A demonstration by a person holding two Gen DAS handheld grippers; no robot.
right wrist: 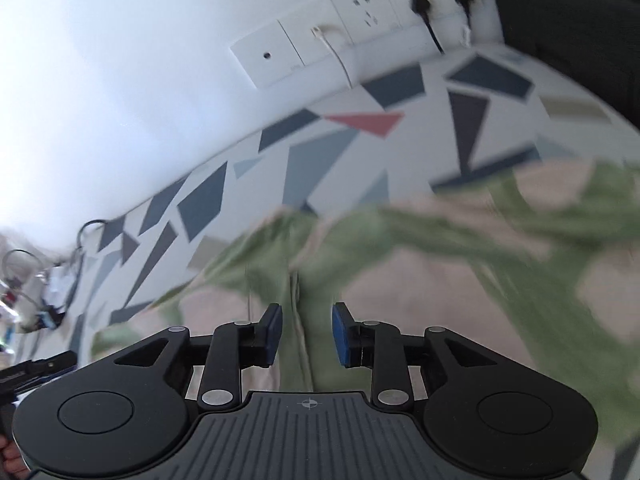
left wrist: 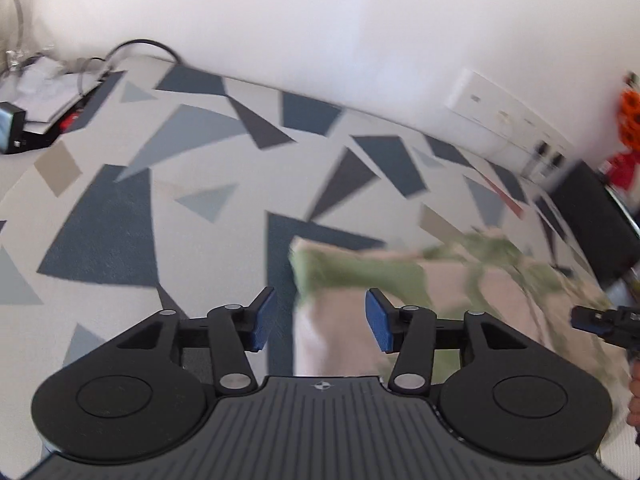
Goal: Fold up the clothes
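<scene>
A pink and green patterned garment [left wrist: 420, 292] lies on the patterned carpet [left wrist: 200, 200]. In the left wrist view its left edge runs just between my fingers. My left gripper [left wrist: 320, 320] is open and empty, above that edge. In the right wrist view the garment [right wrist: 440, 272] fills the lower right, blurred by motion. My right gripper [right wrist: 307, 336] is open and empty, over a green seam of the cloth. The right gripper's tip also shows at the right edge of the left wrist view [left wrist: 600, 320].
A white wall with a socket strip [right wrist: 360, 40] and plugged cables runs behind the carpet. A dark chair or box [left wrist: 592, 216] stands at the right. Cables and a small device [left wrist: 12, 128] lie at the far left.
</scene>
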